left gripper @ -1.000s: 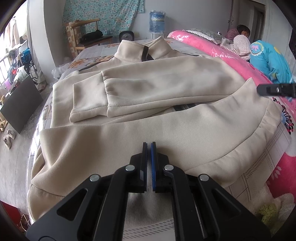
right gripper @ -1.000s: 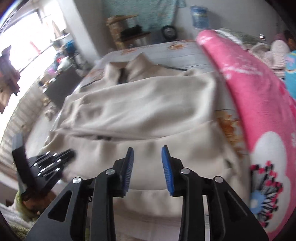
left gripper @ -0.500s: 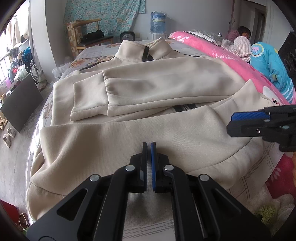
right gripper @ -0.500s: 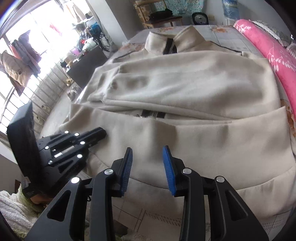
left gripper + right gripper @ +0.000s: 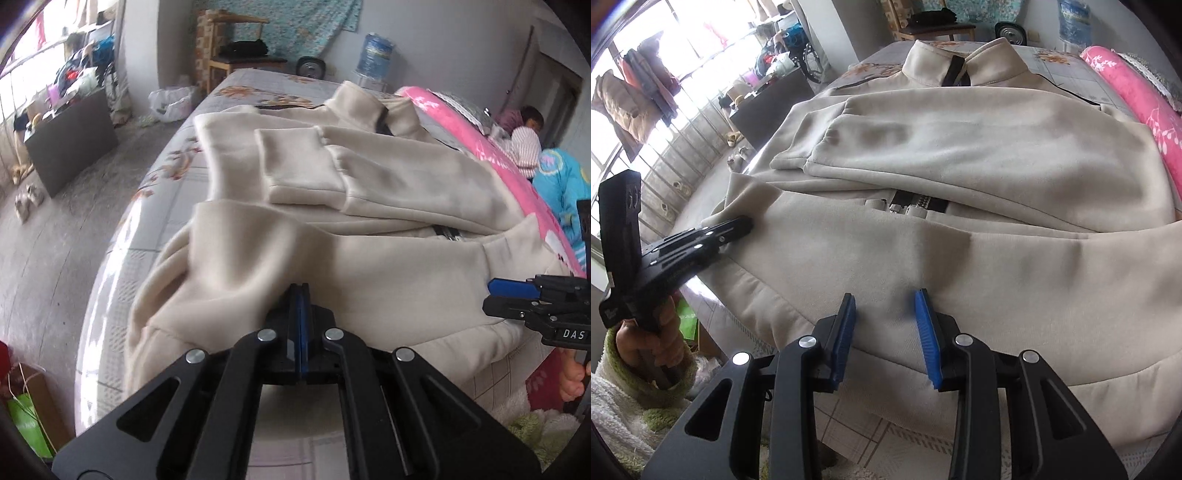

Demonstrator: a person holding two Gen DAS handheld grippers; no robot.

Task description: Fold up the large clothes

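Observation:
A large cream zip-up jacket (image 5: 388, 177) lies spread on the bed, both sleeves folded across its chest, collar at the far end. It fills the right wrist view (image 5: 979, 155). My left gripper (image 5: 300, 291) is shut on the jacket's folded lower hem near its left corner, and the cloth is bunched there. It shows at the left of the right wrist view (image 5: 738, 225). My right gripper (image 5: 886, 321) is open, its blue pads just above the hem further right. It shows at the right edge of the left wrist view (image 5: 517, 291).
The bed has a grey flowered sheet (image 5: 162, 177). A pink quilt (image 5: 491, 147) runs along the bed's right side, with a child (image 5: 524, 136) beyond it. A dark box (image 5: 70, 144) stands on the floor at left. A green bag (image 5: 26, 417) sits below the bed corner.
My left gripper has swung left and pulled the hem corner, bunching the cloth. My right gripper has moved in lower and closer to the hem, still open.

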